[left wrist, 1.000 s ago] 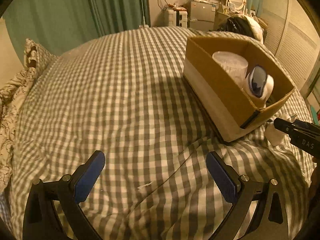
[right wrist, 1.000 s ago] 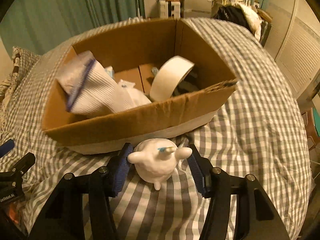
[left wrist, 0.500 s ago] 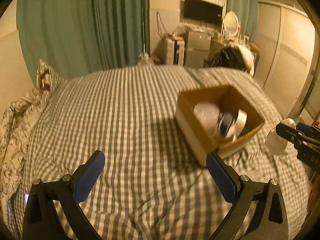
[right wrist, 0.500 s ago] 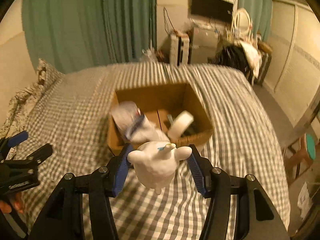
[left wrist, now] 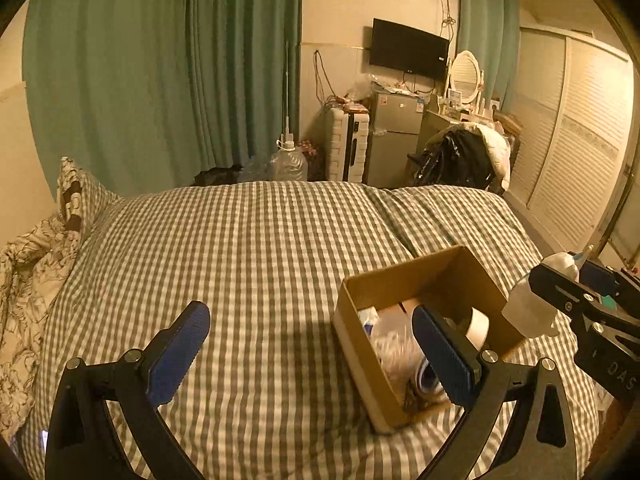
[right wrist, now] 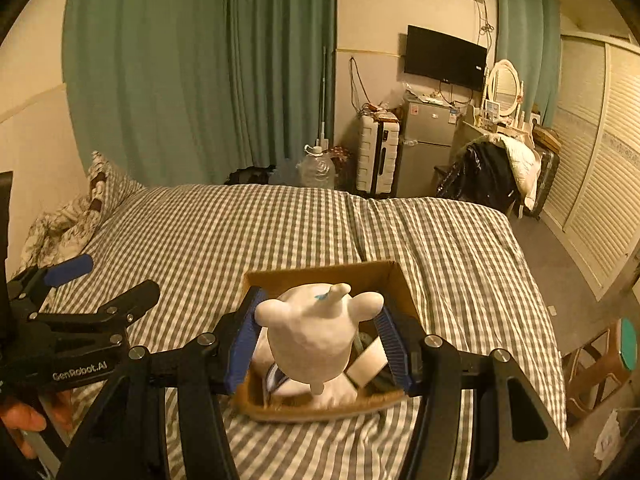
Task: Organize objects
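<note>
You have a white animal-shaped figurine (right wrist: 311, 334) pinched between the blue pads (right wrist: 240, 340) of your right gripper (right wrist: 316, 338), held in the air above the open cardboard box (right wrist: 320, 274). It has two rounded ears and a small horn with a blue mark. The box sits on the checked bedspread and holds a roll of white tape (left wrist: 476, 326) and white cloth with a blue stripe (left wrist: 400, 354).

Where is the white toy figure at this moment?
The white toy figure is held between the pads of the right gripper, in the air above the cardboard box on the checkered bed.
</note>
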The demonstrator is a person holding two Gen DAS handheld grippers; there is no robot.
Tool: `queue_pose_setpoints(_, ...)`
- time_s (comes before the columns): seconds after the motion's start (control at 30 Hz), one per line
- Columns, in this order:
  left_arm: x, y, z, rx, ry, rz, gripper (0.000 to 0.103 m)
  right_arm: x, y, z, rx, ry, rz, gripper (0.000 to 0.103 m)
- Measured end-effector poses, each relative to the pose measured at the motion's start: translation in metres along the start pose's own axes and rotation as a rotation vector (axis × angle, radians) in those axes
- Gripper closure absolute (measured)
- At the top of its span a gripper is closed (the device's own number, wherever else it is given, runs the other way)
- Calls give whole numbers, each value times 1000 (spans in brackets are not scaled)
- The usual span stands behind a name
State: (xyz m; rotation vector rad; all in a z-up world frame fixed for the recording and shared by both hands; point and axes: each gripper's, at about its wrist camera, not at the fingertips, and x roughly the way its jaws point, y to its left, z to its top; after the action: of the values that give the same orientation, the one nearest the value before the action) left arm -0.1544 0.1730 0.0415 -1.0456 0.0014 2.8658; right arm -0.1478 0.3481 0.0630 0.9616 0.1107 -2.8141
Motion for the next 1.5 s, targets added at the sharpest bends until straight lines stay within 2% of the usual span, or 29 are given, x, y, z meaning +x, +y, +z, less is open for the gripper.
queue_pose_setpoints(0.3,69,-12,-1,13,64,13,0,94,-39,-3,92,104,-16,47)
queue_pose_setpoints(0.47,84,-18,-10,36,85,19,0,115,-54,-20,131,119,-36,47)
queue_pose_setpoints(0.57,83,-17,-12,44,87,22,0,115,-54,-22,136,113,-47,40)
queue_pose_setpoints(0.6,80,-15,-11,44,84,24,0,111,-54,-21,135,102,-53,34)
queue_pose_setpoints(0.83,24,-1,9,25,-8,29,0,59,-46,3,132,10,-75,22)
queue_pose_setpoints(0.97,-30,8,22,17,-98,36,0,7,-33,23,108,-69,-73,20)
queue_pose_setpoints(1.1,-84,19,30,7,-192,48,0,-54,-14,35,65,-153,-81,11)
queue_pose_setpoints(1.27,-147,33,26,-25,-308,30,0,-122,1,35,34,-251,-81,9)
queue_pose_setpoints(1.33,-163,35,21,-16,-340,48,0,-144,4,32,36,-287,-86,4)
queue_pose_setpoints(1.4,-175,37,15,-8,-360,70,0,-165,7,25,36,-326,-91,0)
queue_pose_setpoints(1.5,-182,42,2,-29,-379,78,0,-180,12,14,28,-359,-98,0)
